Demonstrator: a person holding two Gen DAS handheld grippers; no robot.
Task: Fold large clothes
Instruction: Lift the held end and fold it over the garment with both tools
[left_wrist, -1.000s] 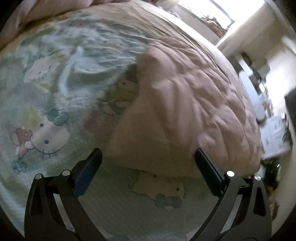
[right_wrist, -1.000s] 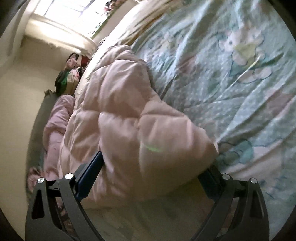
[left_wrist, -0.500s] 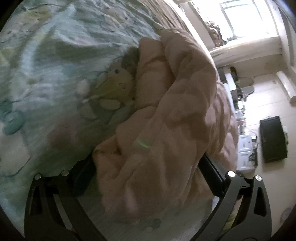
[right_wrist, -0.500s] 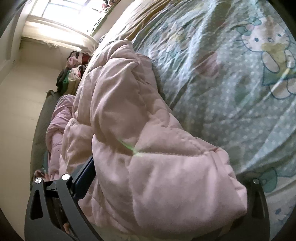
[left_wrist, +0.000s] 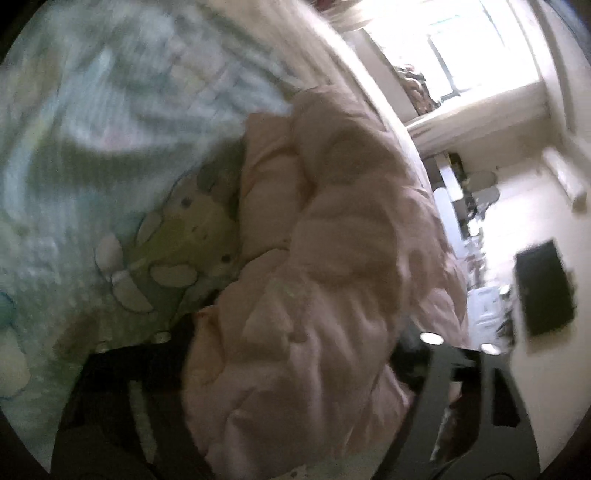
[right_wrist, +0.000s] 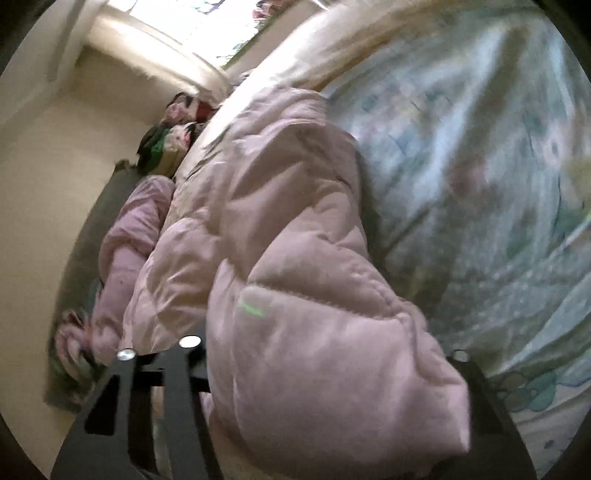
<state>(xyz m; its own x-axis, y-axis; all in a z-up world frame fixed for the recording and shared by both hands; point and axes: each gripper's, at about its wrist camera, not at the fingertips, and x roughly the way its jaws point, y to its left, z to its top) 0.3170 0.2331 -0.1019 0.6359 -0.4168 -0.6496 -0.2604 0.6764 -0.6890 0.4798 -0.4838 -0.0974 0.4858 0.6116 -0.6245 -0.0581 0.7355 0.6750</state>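
A puffy pale-pink quilted garment (right_wrist: 295, 295) lies on a bed's cartoon-print sheet (right_wrist: 480, 166). Both grippers' jaws clasp its bunched edge. It looks soft, bulky, light; thick seams likely grip best.

Pink quilted garment (left_wrist: 332, 295): padded cloth, matt, soft puffy panels with stitched seams, bunched between the fingers of the left hand-held gripper (left_wrist: 291, 369). Same in the right hand-held gripper (right_wrist: 325, 373). Gripper frames: black, matt, look like plastic, with shiny metal screw heads (right_wrist: 189, 341). Bed sheet (right_wrist: 480, 155) beyond the garment: thin printed cloth, matt, wrinkled, pale green cartoon pattern.
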